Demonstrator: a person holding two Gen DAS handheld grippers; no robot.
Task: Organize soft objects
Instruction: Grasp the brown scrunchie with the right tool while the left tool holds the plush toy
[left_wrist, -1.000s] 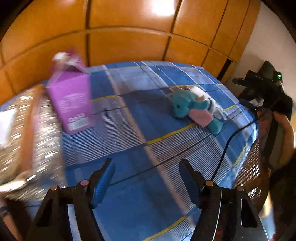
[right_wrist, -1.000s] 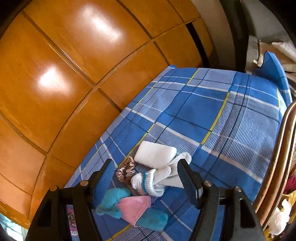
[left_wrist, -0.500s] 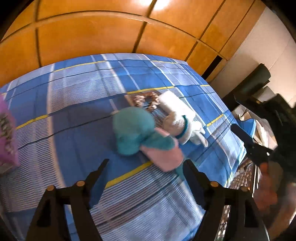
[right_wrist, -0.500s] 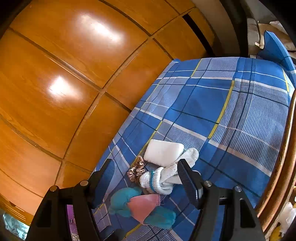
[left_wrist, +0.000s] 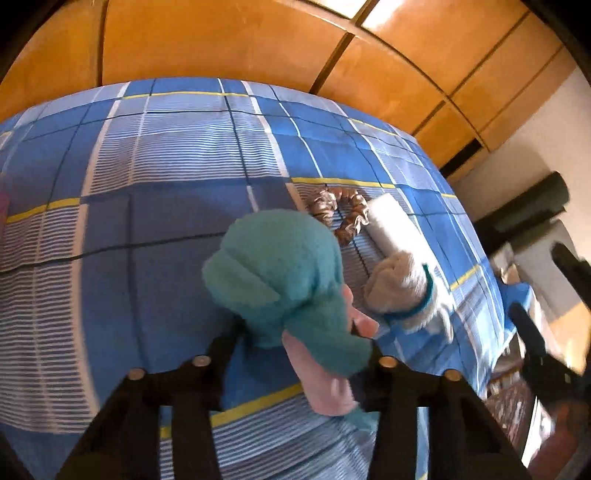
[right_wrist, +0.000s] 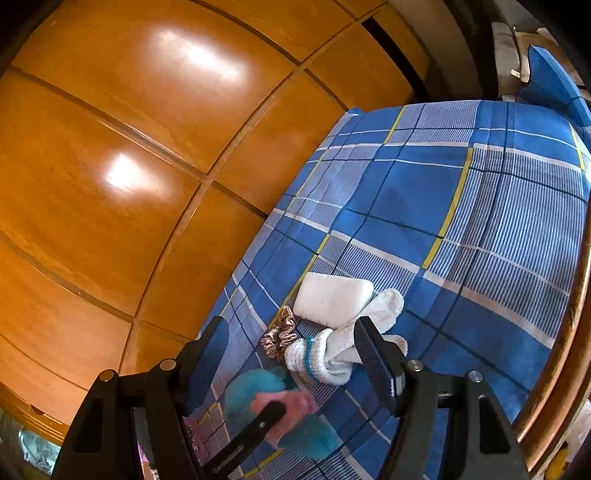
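Left gripper has just been closing and is now pinched on the teal plush toy, at its pink-and-teal lower part, on the blue plaid bed. Right gripper hovers with jaws wide and empty, above the white sock bundle. Beside that lie a brown scrunchie and a white folded cloth, all touching in one cluster just beside the toy. Judged: the plush is light and squashy and will sag, so a grip on the thick body is best. The satin scrunchie is probably slippery; pinch through its loop.
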